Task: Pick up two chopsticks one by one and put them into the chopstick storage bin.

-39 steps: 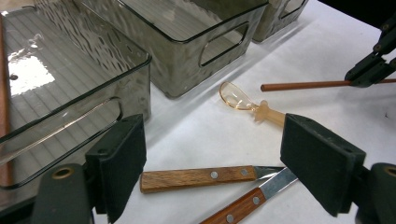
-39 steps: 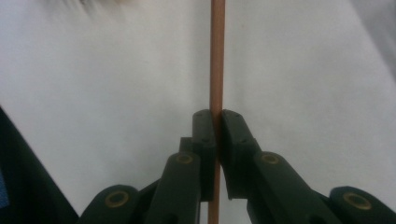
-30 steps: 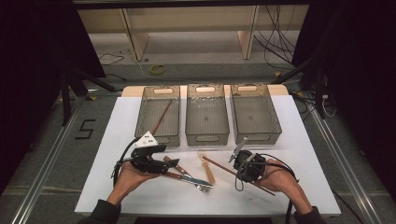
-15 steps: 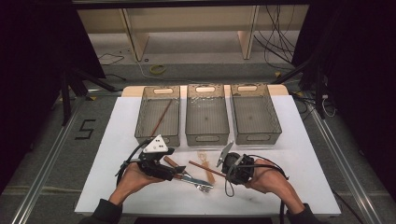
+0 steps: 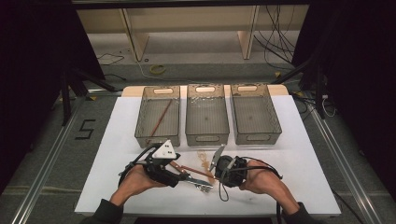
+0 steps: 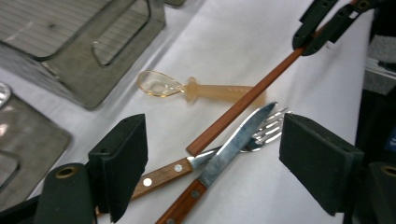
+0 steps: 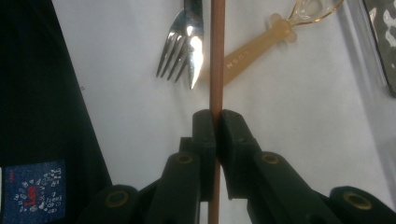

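At the near edge of the table, the right gripper (image 7: 215, 122) is clamped on the brown chopstick (image 7: 217, 51), and it has slid leftward toward the cutlery pile since a second ago. Beside it, the left gripper (image 6: 212, 154) has edged in too, jaws wide and empty over the knife (image 6: 233, 144) and fork (image 6: 268, 133). One chopstick already lies in the left bin (image 5: 157, 116), likely this one's destination.

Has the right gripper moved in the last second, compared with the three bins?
Yes. In the high view the right gripper, shut on the brown chopstick, has shifted leftward, from below the right bin to below the middle bin.
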### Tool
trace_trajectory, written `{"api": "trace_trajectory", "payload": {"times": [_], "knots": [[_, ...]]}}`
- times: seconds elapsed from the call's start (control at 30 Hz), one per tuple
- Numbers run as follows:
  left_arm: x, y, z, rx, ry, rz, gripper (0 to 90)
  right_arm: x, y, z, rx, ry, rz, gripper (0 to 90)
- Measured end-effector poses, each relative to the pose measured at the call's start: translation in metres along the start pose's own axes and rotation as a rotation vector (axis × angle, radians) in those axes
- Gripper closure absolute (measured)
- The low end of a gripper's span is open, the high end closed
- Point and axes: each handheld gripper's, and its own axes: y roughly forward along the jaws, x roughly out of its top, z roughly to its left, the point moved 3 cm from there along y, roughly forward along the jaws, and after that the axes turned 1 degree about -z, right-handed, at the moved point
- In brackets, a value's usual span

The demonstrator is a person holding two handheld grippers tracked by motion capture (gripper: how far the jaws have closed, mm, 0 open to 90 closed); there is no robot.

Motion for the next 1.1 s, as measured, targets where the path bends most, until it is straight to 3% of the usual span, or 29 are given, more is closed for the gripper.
{"api": "trace_trajectory", "payload": {"times": [0.17, 0.2, 0.4, 0.8, 1.1], "knots": [[-0.001, 0.006, -0.007, -0.021, 0.043, 0.058, 24.9, 0.004, 0.002, 0.004, 0.004, -0.046, 0.004, 85.3], [-0.001, 0.007, -0.008, -0.023, 0.060, 0.075, 25.5, 0.006, 0.002, 0.007, 0.008, -0.035, 0.005, 85.3], [-0.003, 0.013, -0.016, -0.043, 0.106, 0.141, 29.6, 0.011, 0.004, 0.013, 0.019, -0.072, 0.008, 85.3], [-0.005, 0.020, -0.026, -0.086, 0.167, 0.196, 46.9, 0.016, 0.007, 0.021, 0.030, -0.127, 0.002, 85.3], [-0.006, 0.022, -0.030, -0.117, 0.191, 0.224, 61.6, 0.017, 0.006, 0.023, 0.040, -0.131, 0.009, 85.2]]}}
